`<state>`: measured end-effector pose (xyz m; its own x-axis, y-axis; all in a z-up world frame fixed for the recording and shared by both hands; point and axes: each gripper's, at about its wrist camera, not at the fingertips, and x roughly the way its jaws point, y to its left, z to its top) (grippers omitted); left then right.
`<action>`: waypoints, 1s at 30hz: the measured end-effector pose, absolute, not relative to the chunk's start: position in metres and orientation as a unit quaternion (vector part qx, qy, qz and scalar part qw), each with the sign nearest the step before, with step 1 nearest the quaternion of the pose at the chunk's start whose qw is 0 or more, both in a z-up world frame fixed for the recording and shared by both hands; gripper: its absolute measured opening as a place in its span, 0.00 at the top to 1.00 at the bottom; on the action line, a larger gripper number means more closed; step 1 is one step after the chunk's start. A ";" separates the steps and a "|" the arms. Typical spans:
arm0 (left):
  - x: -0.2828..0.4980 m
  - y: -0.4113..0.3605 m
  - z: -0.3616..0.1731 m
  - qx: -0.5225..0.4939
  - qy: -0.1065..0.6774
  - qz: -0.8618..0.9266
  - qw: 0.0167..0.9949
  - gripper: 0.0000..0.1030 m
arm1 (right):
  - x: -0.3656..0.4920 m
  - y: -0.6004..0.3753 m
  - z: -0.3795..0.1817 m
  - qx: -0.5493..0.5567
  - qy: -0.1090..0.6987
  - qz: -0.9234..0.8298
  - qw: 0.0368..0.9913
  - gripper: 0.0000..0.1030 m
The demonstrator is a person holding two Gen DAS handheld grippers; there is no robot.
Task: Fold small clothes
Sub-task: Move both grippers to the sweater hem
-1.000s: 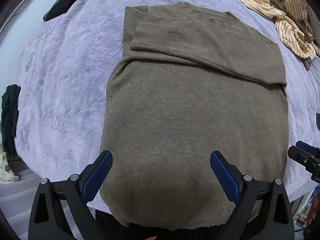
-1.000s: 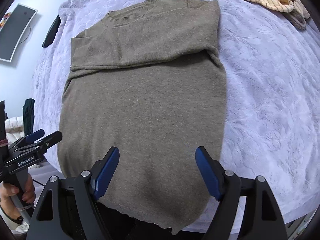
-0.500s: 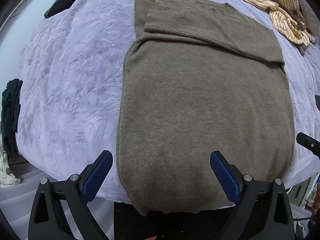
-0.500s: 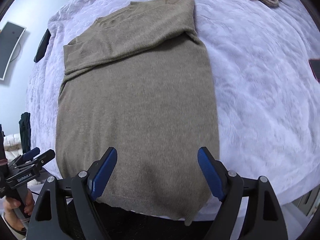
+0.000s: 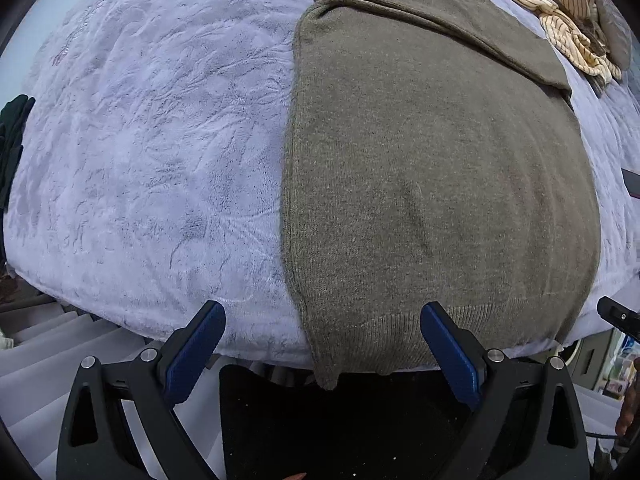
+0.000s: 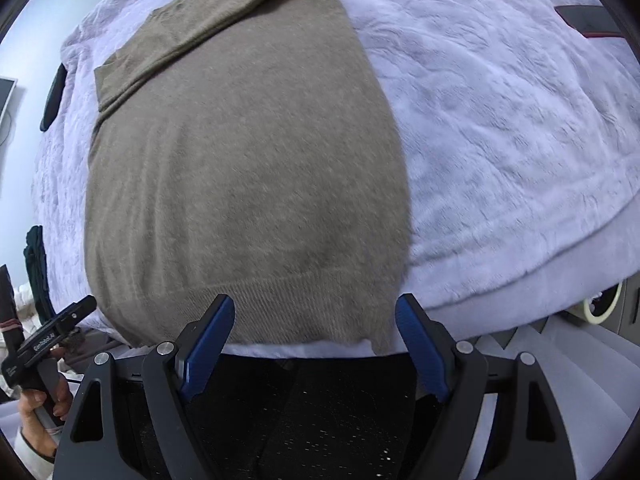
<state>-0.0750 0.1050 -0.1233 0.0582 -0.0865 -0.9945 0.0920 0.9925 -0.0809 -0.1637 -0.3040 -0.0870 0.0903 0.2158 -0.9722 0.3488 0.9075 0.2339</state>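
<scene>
An olive-brown knit sweater [image 5: 432,168] lies flat on a lavender bedspread [image 5: 152,128], both sleeves folded across its chest, its ribbed hem hanging over the near bed edge. My left gripper [image 5: 322,322] hovers open above the hem's left corner, blue pads wide apart and touching nothing. In the right wrist view the same sweater [image 6: 248,168] fills the middle. The right gripper [image 6: 316,318] stands open over the hem's right corner, nothing gripped. The left gripper's tip [image 6: 60,322] shows at that view's left edge, held by a hand [image 6: 36,404].
Cream striped clothes [image 5: 560,20] are piled at the bed's far right. A dark flat object [image 6: 588,20] lies on the bedspread to the right. Dark clothing [image 5: 12,148] hangs past the bed's left side. Below the hem the bed edge drops to a dark floor.
Both grippers have moved back toward the near bed edge and lower, from over the sweater's body to its hem corners. The jaws have stayed open.
</scene>
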 end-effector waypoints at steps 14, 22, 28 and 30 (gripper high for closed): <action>-0.081 0.106 -0.133 -0.004 0.685 -0.085 0.723 0.05 | -0.169 -0.299 -0.096 0.144 0.684 -0.057 0.713 0.17; -0.082 0.091 -0.143 -0.019 0.682 -0.114 0.722 0.05 | -0.167 -0.301 -0.110 0.108 0.696 -0.051 0.708 0.17; -0.079 0.086 -0.147 -0.033 0.676 -0.131 0.724 0.05 | -0.166 -0.303 -0.120 0.094 0.697 -0.024 0.711 0.17; -0.076 0.093 -0.147 -0.061 0.672 -0.163 0.720 0.05 | -0.166 -0.312 -0.126 0.114 0.696 -0.011 0.709 0.17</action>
<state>-0.0763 0.0926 -0.1469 0.0448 -0.3164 -0.9476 0.1538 0.9394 -0.3064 -0.1660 -0.3121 -0.1260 0.0317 0.1435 -0.9891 0.1748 0.9736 0.1468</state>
